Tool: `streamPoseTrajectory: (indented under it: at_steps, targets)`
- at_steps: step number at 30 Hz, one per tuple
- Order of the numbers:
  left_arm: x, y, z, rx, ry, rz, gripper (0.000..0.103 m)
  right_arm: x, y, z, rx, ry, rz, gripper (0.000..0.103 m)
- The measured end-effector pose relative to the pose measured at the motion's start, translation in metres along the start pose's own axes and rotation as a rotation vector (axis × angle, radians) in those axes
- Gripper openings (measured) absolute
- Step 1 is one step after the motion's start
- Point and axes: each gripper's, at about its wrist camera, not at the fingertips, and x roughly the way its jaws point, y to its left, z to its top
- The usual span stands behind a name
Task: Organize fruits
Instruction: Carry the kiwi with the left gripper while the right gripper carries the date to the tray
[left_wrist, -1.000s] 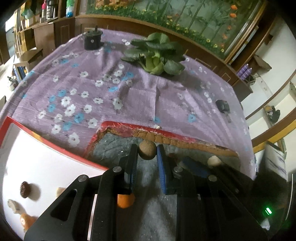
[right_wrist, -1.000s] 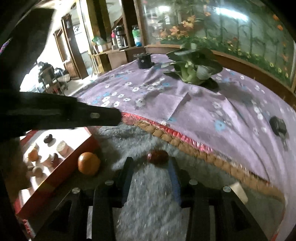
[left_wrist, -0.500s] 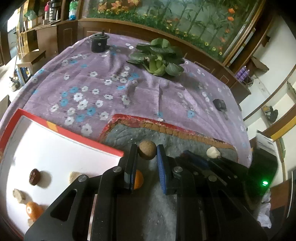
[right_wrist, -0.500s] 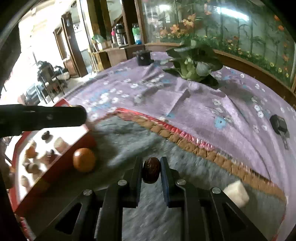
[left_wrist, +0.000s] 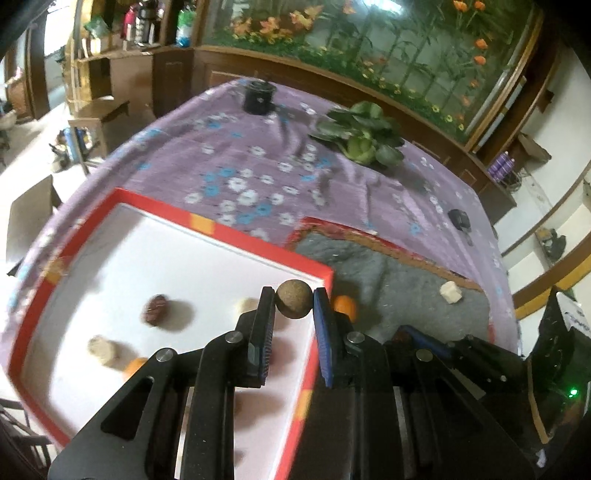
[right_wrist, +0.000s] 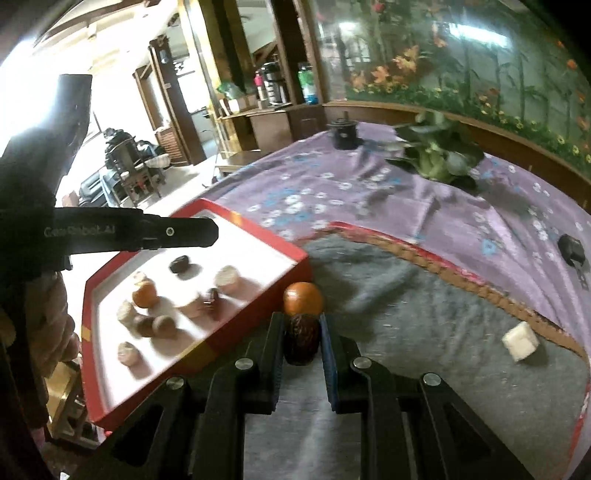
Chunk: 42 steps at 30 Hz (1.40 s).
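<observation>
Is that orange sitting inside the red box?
No, the orange rests on the grey mat just outside the red box wall.

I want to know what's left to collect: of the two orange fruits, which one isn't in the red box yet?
The orange fruit lying on the grey mat, just outside the red box corner, ahead of the right gripper. The other orange fruit sits inside the box.

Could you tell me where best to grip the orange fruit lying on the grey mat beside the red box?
Grip the orange fruit across its widest middle, coming from above. It is round, and the red box wall stands close on one side, so keep the fingers parallel to that wall.
</observation>
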Motion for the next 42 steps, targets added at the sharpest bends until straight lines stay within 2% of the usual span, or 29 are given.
streamPoseTrajectory:
  at_steps: [5, 19, 28, 35, 42]
  targets:
    - [-0.015, 0.018, -0.011, 0.006, -0.038, 0.063, 0.020, 0.005, 0.026, 0.004, -0.027, 0.000, 0.026, 0.018]
    - [-0.029, 0.073, -0.025, -0.057, -0.064, 0.140, 0.020, 0.031, 0.091, 0.015, -0.117, 0.036, 0.097, 0.018]
    - [-0.030, 0.111, -0.039, -0.133, -0.042, 0.163, 0.020, 0.050, 0.107, 0.013, -0.135, 0.076, 0.123, 0.018]
    - [-0.027, 0.122, -0.047, -0.165, -0.031, 0.159, 0.020, 0.067, 0.117, 0.024, -0.145, 0.077, 0.141, 0.018]
    - [-0.023, 0.127, -0.057, -0.162, -0.010, 0.192, 0.020, 0.091, 0.123, 0.022, -0.164, 0.123, 0.155, 0.018]
